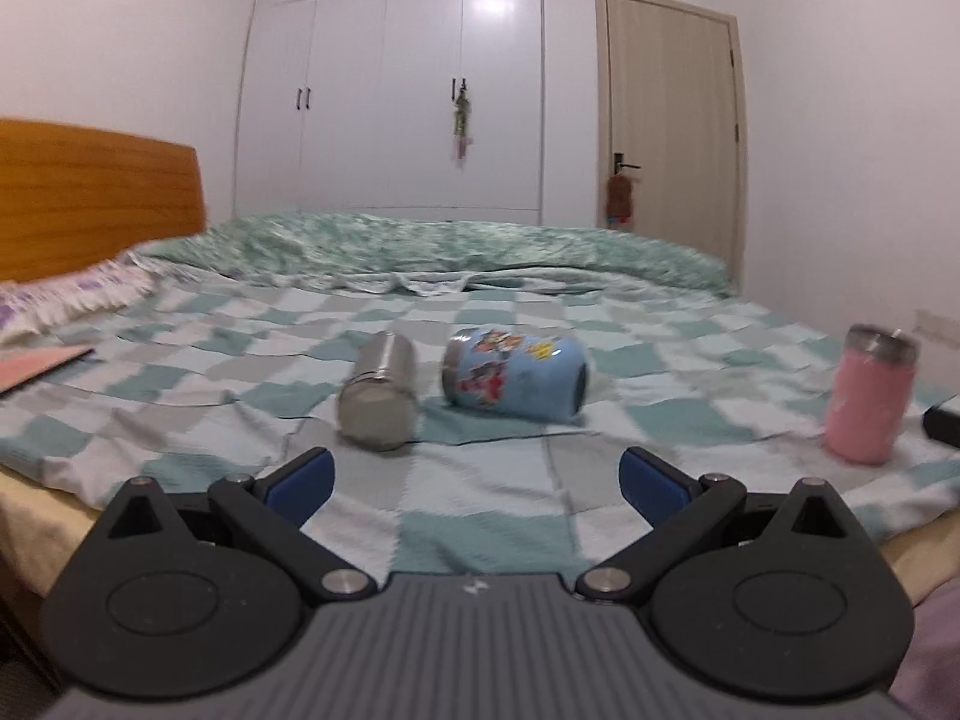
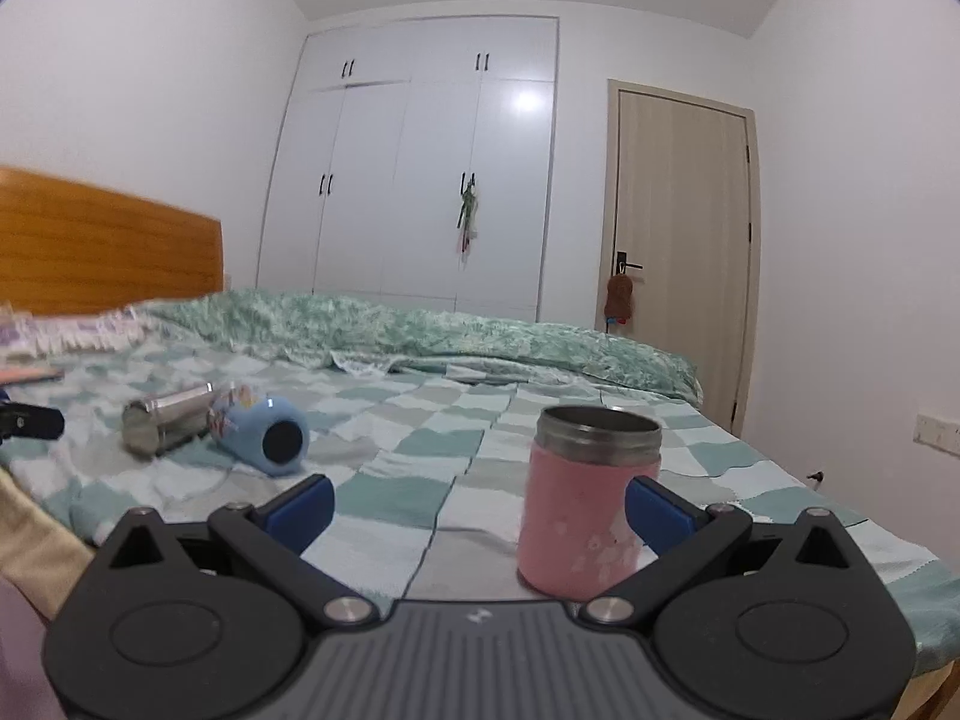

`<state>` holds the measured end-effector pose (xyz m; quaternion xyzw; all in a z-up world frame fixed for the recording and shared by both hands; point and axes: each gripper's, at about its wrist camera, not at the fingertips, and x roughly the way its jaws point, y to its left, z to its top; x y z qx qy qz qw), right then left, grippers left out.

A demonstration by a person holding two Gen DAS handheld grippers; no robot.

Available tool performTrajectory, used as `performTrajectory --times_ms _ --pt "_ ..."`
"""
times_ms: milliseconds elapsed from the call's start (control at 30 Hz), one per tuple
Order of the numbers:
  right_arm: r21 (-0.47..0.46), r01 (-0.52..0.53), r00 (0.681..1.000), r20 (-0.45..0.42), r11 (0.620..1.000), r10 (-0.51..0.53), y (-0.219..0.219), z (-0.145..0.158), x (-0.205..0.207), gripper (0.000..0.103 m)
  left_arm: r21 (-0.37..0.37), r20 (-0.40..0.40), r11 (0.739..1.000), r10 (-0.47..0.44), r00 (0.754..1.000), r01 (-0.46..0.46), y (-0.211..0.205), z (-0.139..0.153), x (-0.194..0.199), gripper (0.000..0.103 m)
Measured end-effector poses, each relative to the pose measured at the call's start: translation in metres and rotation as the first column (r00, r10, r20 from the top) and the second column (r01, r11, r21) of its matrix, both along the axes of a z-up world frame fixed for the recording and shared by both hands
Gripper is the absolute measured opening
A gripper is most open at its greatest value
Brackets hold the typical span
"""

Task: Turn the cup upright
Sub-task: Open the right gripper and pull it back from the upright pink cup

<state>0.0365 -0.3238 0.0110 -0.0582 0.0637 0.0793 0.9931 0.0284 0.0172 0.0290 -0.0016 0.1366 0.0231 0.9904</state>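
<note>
A blue cartoon-printed cup (image 1: 515,373) lies on its side on the checked bedspread (image 1: 480,516), and a steel cup (image 1: 379,399) lies on its side just left of it. My left gripper (image 1: 477,477) is open and empty, a short way in front of both. In the right wrist view the blue cup (image 2: 264,432) and steel cup (image 2: 168,417) lie at the far left. A pink cup (image 2: 585,504) with a steel rim stands upright; it also shows in the left wrist view (image 1: 867,396). My right gripper (image 2: 480,507) is open, with the pink cup just inside its right finger.
A rumpled green quilt (image 1: 432,246) lies across the back of the bed. A wooden headboard (image 1: 96,198) and a pillow (image 1: 66,300) are at the left, with a pink book (image 1: 36,366). A white wardrobe (image 1: 390,90) and a door (image 1: 672,120) stand behind.
</note>
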Motion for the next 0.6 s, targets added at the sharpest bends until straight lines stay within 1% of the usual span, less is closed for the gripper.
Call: performTrajectory --times_ms 133,233,400,600 --pt "-0.009 0.021 1.000 0.020 1.000 -0.020 0.002 -0.001 -0.003 0.103 0.028 0.037 0.999 0.022 0.999 -0.023 0.001 -0.012 -0.001 0.103" --pt "-0.015 0.029 0.999 0.039 0.999 -0.028 0.003 -0.004 -0.006 0.103 0.038 0.073 0.999 0.021 0.997 -0.024 0.001 -0.018 -0.004 0.103" --pt "-0.030 0.041 0.997 0.074 0.999 -0.038 0.007 -0.006 -0.011 0.103 0.024 0.081 1.000 0.014 0.997 -0.016 0.002 -0.022 -0.003 0.103" --pt "-0.027 0.051 0.993 0.108 0.998 -0.048 0.006 -0.006 -0.015 0.103 0.011 0.098 1.000 0.016 0.995 -0.017 0.005 -0.023 -0.006 0.103"
